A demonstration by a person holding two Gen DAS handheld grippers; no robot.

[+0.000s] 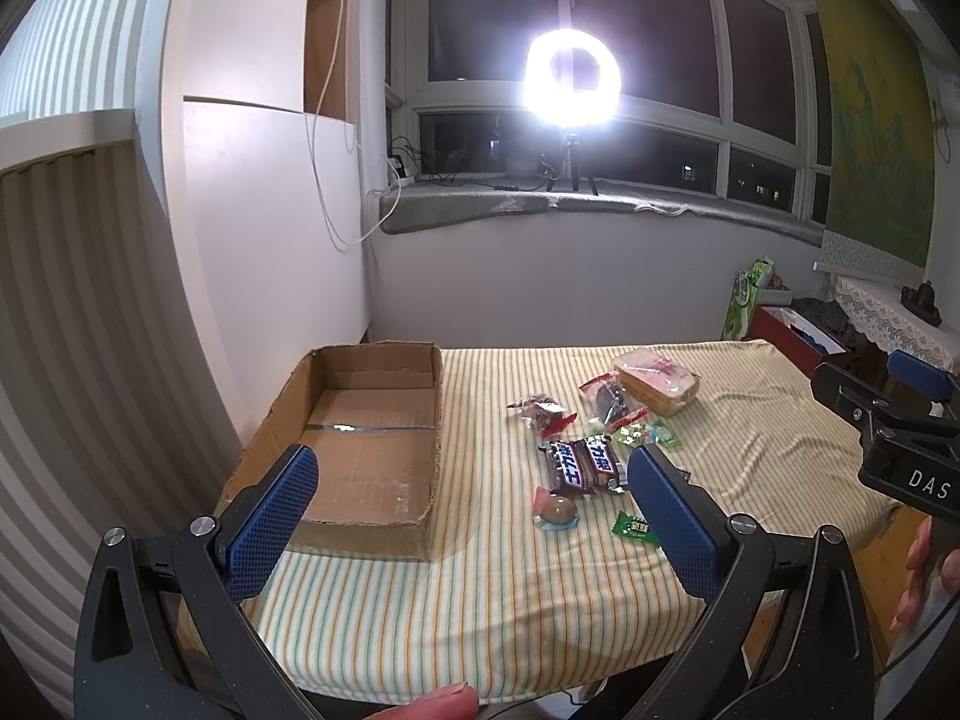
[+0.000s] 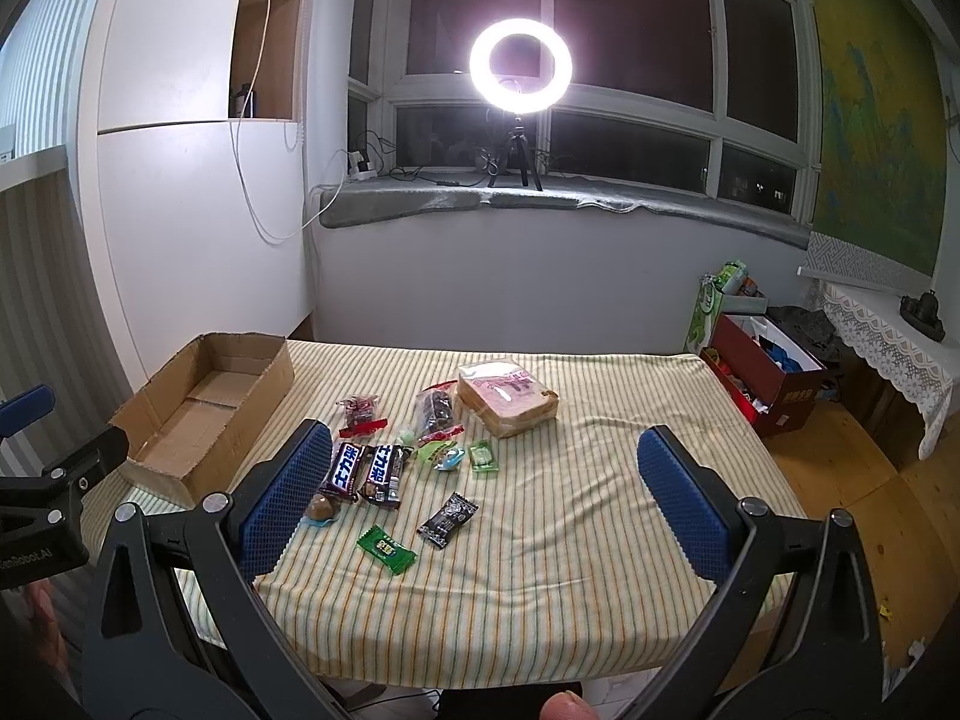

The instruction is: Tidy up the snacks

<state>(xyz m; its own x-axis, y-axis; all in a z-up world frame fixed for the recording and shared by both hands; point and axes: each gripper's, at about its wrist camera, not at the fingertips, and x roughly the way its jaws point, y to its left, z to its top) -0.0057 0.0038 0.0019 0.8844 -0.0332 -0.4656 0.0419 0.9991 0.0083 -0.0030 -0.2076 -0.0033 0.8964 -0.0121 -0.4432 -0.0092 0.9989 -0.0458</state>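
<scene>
An empty open cardboard box (image 1: 366, 444) (image 2: 204, 408) lies at the table's left. Snacks lie scattered mid-table: two chocolate bars (image 1: 585, 465) (image 2: 367, 473), a bagged sandwich bread (image 1: 657, 385) (image 2: 507, 399), a green candy (image 1: 635, 529) (image 2: 386, 549), a black packet (image 2: 449, 519), a round brown sweet (image 1: 558, 509) (image 2: 322, 507) and several small wrapped sweets (image 2: 447, 456). My left gripper (image 1: 474, 480) is open and empty, above the table's near edge between box and snacks. My right gripper (image 2: 483, 462) is open and empty, above the near edge facing the snacks.
The table has a striped yellow cloth (image 1: 480, 588) (image 2: 570, 540). A ring light (image 1: 572, 78) (image 2: 521, 67) stands on the windowsill. A red box (image 2: 765, 381) and bags sit on the floor at right, next to a lace-covered side table (image 2: 888, 336).
</scene>
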